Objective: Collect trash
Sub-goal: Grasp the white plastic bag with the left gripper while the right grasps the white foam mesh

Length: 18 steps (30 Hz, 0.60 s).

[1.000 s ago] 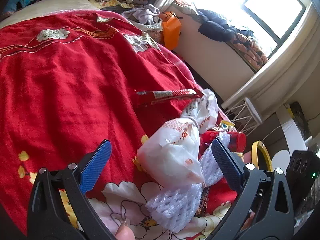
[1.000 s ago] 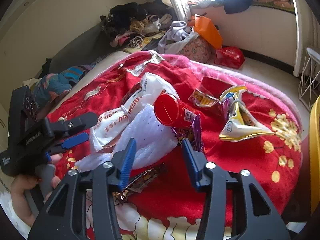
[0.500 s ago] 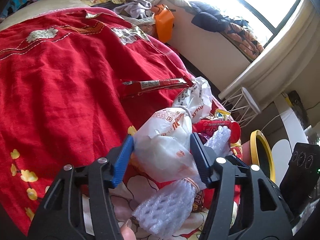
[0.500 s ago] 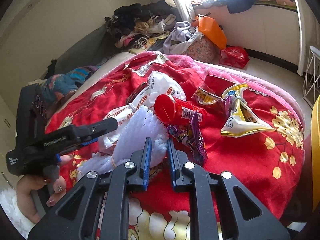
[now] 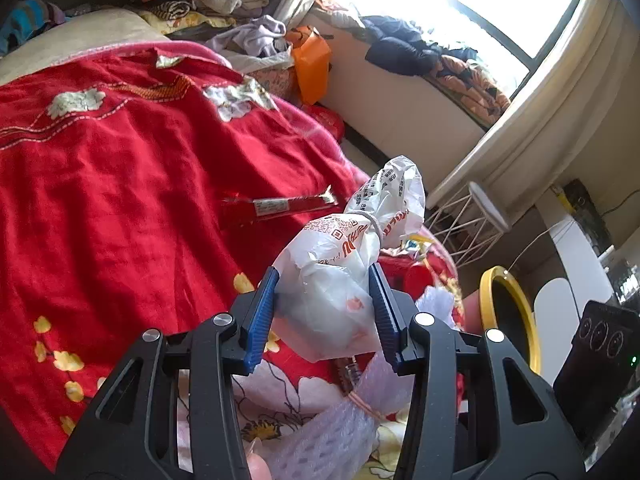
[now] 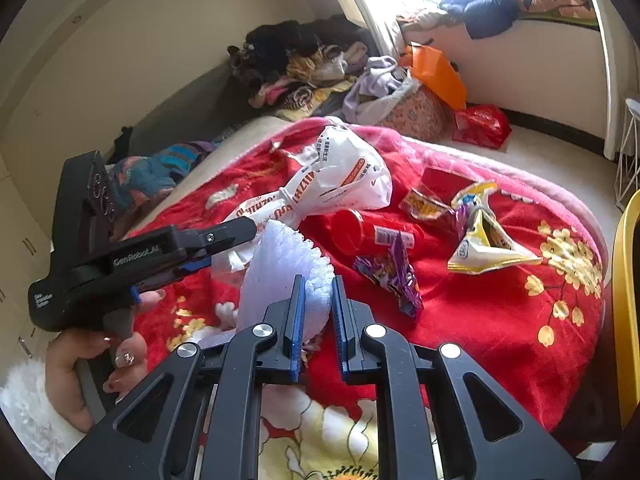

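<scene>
My left gripper (image 5: 324, 316) is shut on a tied white plastic bag (image 5: 344, 280) with orange print and holds it above the red bedspread (image 5: 120, 168). The bag also shows in the right wrist view (image 6: 332, 184), with the left gripper (image 6: 224, 240) beside it. My right gripper (image 6: 318, 320) is shut on a piece of white foam netting (image 6: 288, 264), which also shows in the left wrist view (image 5: 340, 428). On the bedspread lie a red can (image 6: 372, 232), a purple wrapper (image 6: 392, 272), a yellow-white snack bag (image 6: 484, 244) and a long red wrapper (image 5: 280, 206).
A yellow-rimmed bin (image 5: 508, 320) stands by the bed at the right. A white wire stool (image 5: 476, 216) stands near the window wall. An orange bag (image 6: 436, 72), a red bag (image 6: 480, 126) and heaps of clothes (image 6: 304, 64) lie beyond the bed.
My left gripper has shut on the white plastic bag and lifted it. My right gripper has shut on the foam netting and raised it off the bedspread.
</scene>
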Motion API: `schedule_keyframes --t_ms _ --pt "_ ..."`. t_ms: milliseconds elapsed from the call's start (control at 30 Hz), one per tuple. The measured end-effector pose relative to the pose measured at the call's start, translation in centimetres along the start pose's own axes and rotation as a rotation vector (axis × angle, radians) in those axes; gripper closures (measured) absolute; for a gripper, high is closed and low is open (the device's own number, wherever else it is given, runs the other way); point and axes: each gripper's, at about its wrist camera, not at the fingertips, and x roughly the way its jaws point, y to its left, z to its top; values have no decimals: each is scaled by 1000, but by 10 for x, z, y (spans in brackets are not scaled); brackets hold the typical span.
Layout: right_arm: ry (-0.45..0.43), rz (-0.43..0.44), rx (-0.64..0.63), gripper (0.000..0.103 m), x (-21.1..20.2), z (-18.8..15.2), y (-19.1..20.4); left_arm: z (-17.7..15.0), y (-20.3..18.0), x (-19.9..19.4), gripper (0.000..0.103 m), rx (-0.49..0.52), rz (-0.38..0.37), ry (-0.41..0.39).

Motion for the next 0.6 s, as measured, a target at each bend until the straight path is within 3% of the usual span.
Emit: schedule_keyframes --t_ms 300,600 --pt "-100 1 -31 90 -32 13 9 7 -8 -24 65 6 -18 -49" --pt "-185 -24 18 90 -64 24 -11 10 -16 -37 65 7 -37 -70"
